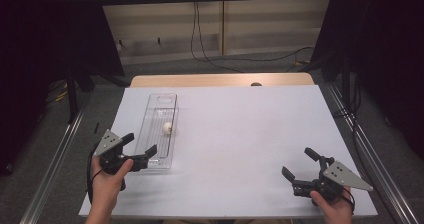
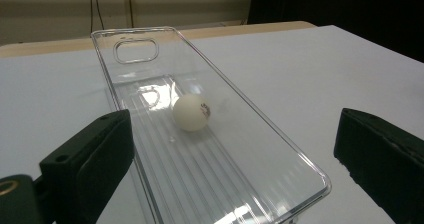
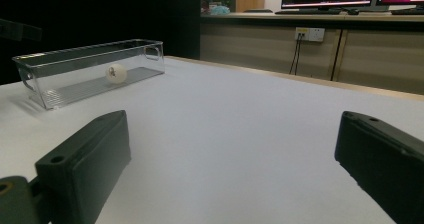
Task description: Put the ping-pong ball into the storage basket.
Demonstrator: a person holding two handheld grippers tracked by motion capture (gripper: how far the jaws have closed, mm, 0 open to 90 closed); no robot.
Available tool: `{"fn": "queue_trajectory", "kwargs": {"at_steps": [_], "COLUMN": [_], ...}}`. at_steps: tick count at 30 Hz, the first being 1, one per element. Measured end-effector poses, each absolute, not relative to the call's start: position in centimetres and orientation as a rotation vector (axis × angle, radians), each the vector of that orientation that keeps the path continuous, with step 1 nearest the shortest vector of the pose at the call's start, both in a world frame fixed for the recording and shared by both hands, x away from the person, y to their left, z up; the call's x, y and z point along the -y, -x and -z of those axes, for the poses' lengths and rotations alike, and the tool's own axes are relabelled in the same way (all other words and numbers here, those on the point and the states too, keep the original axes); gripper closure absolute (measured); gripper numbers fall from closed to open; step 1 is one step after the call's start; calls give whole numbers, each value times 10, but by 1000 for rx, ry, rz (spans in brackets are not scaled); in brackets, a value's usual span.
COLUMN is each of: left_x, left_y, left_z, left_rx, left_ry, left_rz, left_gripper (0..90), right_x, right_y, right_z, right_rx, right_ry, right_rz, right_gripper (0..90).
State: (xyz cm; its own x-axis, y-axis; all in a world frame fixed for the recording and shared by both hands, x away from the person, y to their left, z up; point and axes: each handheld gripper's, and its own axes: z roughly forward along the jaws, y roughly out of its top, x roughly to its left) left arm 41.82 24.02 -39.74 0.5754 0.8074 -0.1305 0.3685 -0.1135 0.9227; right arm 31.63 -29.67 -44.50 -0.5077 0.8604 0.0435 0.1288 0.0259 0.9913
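**Left tool lined up on the bin, right tool waiting aside**

While the white ball (image 2: 191,112) lies on the ribbed floor of the clear plastic bin (image 2: 220,134), about halfway along its length, the left tool (image 1: 136,146) stands at the near short end of this bin. Its jaws are wide apart, one at each side of that end, clamping nothing. I judge this position is chosen so that the tool can either close on the near wall or go in over the rim toward the ball. The right tool (image 1: 298,163) hangs low over the bare white worktop (image 1: 240,134), well apart from the bin, with jaws also spread and empty. Probably it is kept there to leave room for the left hand.
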Motion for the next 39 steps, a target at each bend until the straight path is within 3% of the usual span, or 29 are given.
{"fn": "queue_trajectory", "kwargs": {"at_steps": [39], "left_x": [-240], "left_y": [-405], "left_z": [406], "left_rx": [-958], "left_ry": [-1691], "left_rz": [-533], "left_gripper": [30], "right_x": [297], "right_y": [-316], "right_z": [445], "right_rx": [-1704], "right_ry": [-1008], "right_rz": [-1534], "right_gripper": [9]}}
